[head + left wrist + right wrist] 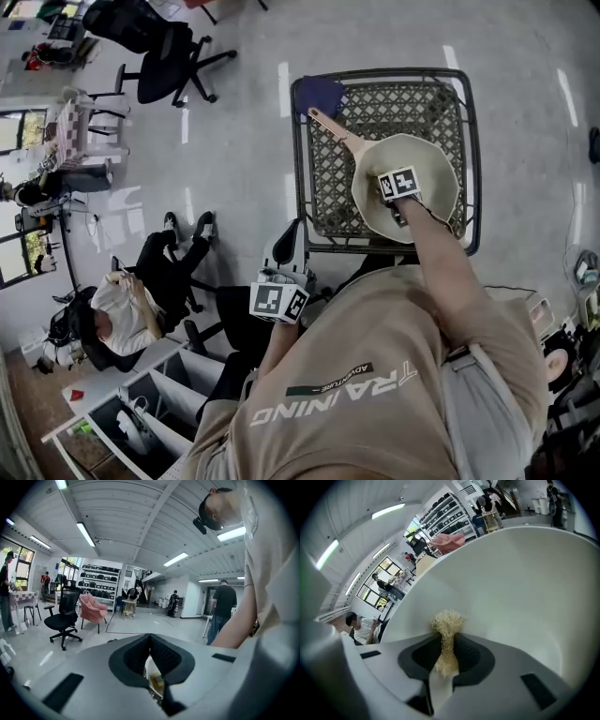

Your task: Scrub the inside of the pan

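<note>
A cream pan [429, 169] with a wooden handle [335, 130] lies on a black wire-mesh table [322, 192]. My right gripper [397, 212] reaches down into the pan, shut on a tuft of pale fibrous scrubber [447, 622]. In the right gripper view the scrubber's tip presses against the pan's smooth inner wall [511, 583], with the right gripper [447, 638] clamped round its stem. My left gripper [288, 236] hangs off the table's near edge by the person's body. The left gripper [150, 637] points out into the room, its pads meeting, holding nothing.
A blue cloth [321, 94] lies at the table's far left corner. A black office chair [159, 52] stands on the floor beyond. A seated person [141, 291] and a white shelf unit [122, 403] are at the left.
</note>
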Demonstrator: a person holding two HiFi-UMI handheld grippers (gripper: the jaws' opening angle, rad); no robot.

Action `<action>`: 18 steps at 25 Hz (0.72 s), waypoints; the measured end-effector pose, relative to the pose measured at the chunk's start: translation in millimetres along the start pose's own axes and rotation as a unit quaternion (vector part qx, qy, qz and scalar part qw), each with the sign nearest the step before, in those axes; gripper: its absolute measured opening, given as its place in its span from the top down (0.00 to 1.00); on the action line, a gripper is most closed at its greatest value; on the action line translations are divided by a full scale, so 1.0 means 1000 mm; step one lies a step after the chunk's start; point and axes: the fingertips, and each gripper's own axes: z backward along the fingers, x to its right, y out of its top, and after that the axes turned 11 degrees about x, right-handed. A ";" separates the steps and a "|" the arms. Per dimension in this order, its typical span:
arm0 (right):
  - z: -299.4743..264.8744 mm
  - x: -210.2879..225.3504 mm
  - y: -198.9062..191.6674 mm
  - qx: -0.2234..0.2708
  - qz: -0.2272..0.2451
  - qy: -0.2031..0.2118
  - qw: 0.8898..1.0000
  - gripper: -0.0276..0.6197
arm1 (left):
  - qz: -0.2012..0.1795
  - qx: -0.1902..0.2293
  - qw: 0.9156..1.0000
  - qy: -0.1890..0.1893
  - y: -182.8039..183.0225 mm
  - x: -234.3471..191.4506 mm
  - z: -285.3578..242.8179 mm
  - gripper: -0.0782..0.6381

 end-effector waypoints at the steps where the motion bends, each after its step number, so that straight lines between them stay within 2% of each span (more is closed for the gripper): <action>1: -0.003 0.003 0.002 0.004 0.004 -0.005 1.000 0.82 | -0.002 -0.002 1.000 0.002 -0.001 -0.002 -0.002 0.87; 5: -0.002 0.025 0.012 0.020 0.062 -0.033 0.997 0.81 | -0.007 -0.004 1.000 0.010 -0.007 -0.008 -0.010 0.87; 7: 0.007 0.041 0.013 0.013 0.080 -0.072 0.994 0.79 | -0.004 -0.006 1.000 0.009 -0.011 -0.007 -0.012 0.87; 8: 0.015 0.053 0.011 0.002 0.078 -0.104 0.991 0.79 | -0.001 -0.008 1.000 0.007 -0.012 -0.005 -0.014 0.87; 10: 0.032 0.076 0.015 -0.001 0.078 -0.170 0.982 0.79 | 0.005 -0.007 1.000 -0.003 -0.015 0.002 -0.019 0.87; 12: 0.042 0.091 0.029 0.017 0.101 -0.213 0.972 0.79 | 0.010 -0.002 1.000 -0.014 -0.012 0.010 -0.027 0.87; 15: 0.062 0.111 0.024 -0.008 0.113 -0.279 0.954 0.80 | 0.008 0.010 0.999 -0.030 -0.004 0.019 -0.035 0.87; 17: 0.073 0.117 0.018 -0.022 0.114 -0.293 0.949 0.80 | 0.008 0.017 0.999 -0.036 -0.001 0.025 -0.039 0.87; 18: 0.075 0.112 0.016 -0.027 0.130 -0.278 0.952 0.81 | 0.009 0.020 0.999 -0.037 0.000 0.027 -0.040 0.87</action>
